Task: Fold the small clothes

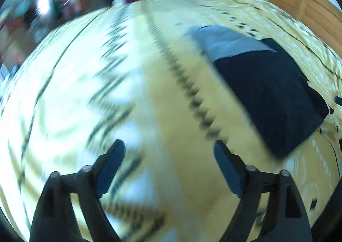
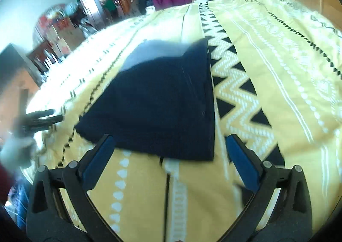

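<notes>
Lying folded on the yellow patterned bedspread, the navy garment shows a pale grey part at its far end. The right gripper stands wide and empty just before its near edge; the left gripper — also wide, empty — hangs well to its left. Pinching one layer only, I judge, would drag the fold open — or catch the bedspread too.

We see both fisheye views bent hard at the rims, with black corners. The left wrist view is heavily smeared, the bedspread pattern streaking, and glare whitens its left half. The right wrist view is sharper at centre, yet the dark garment blurs at its far edge. Daylight enters from the upper left.
</notes>
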Demonstrator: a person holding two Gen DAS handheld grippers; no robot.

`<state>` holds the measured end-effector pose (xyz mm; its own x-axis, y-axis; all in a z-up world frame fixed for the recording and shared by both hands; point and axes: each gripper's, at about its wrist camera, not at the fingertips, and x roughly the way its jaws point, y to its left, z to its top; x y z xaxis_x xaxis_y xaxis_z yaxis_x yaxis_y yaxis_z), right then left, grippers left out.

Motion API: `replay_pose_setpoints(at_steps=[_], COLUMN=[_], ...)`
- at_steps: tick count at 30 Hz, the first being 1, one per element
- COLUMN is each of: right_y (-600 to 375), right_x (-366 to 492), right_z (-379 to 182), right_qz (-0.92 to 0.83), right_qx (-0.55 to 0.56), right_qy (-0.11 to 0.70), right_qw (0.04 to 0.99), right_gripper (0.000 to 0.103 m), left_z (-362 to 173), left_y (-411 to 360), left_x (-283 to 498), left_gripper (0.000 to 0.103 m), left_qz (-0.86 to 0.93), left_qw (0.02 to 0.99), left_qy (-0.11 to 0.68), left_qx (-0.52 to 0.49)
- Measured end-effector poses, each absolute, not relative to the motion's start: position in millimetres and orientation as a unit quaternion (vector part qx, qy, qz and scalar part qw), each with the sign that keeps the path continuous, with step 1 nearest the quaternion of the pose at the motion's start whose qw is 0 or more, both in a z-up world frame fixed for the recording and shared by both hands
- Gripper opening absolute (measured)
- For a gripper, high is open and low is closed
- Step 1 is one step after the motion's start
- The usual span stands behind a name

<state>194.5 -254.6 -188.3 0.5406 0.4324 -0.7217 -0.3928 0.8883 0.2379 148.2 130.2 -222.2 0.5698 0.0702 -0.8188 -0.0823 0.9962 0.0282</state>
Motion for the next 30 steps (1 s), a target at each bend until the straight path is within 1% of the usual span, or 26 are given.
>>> replay_pose_setpoints(at_steps=[3, 4, 6, 7, 8, 9, 13, 16, 18, 22, 26, 30], right_y=[-235, -230, -223, -221, -219, -219, -224, -222, -221, -225, -239, -226], right_x=[183, 180, 178, 179, 179, 177, 181, 179, 180, 184, 187, 184], right_z=[-209, -219, -242, -253, -262, -264, -265, -264, -264, -261, -264, -264], right_qz=[0.200, 0.194, 0.182, 0.168, 0.157, 0.152, 0.137, 0.131, 0.131, 0.168, 0.190, 0.175], right_qx=[-0.019, -0.031, -0.047, -0.054, -0.056, -0.055, -0.035, -0.046, -0.050, -0.059, -0.037, -0.079], right_qy=[0.451, 0.462, 0.489, 0.506, 0.516, 0.503, 0.499, 0.496, 0.497, 0.517, 0.496, 0.495], right_qw=[0.869, 0.865, 0.852, 0.844, 0.841, 0.849, 0.855, 0.857, 0.856, 0.838, 0.847, 0.848], right_gripper=[0.103, 0.103, 0.103, 0.103, 0.103, 0.103, 0.103, 0.103, 0.103, 0.103, 0.103, 0.103], left_z=[-240, -246, -258, -259, -261, -263, -263, -262, -267, -269, -270, -270], left_y=[144, 146, 143, 138, 134, 132, 131, 133, 132, 133, 133, 134], left_x=[119, 111, 102, 100, 101, 103, 105, 105, 122, 118, 118, 118], left_gripper=[0.095, 0.095, 0.097, 0.103, 0.103, 0.103, 0.103, 0.103, 0.103, 0.103, 0.103, 0.103], left_qz=[0.086, 0.088, 0.100, 0.103, 0.103, 0.107, 0.119, 0.132, 0.132, 0.123, 0.122, 0.120], left_qw=[0.868, 0.864, 0.860, 0.863, 0.861, 0.858, 0.851, 0.847, 0.850, 0.866, 0.867, 0.868], left_qy=[0.487, 0.493, 0.498, 0.494, 0.497, 0.502, 0.511, 0.514, 0.509, 0.484, 0.481, 0.481], left_qx=[-0.049, -0.054, -0.043, -0.028, -0.019, -0.011, -0.016, -0.028, -0.036, -0.032, -0.033, -0.034])
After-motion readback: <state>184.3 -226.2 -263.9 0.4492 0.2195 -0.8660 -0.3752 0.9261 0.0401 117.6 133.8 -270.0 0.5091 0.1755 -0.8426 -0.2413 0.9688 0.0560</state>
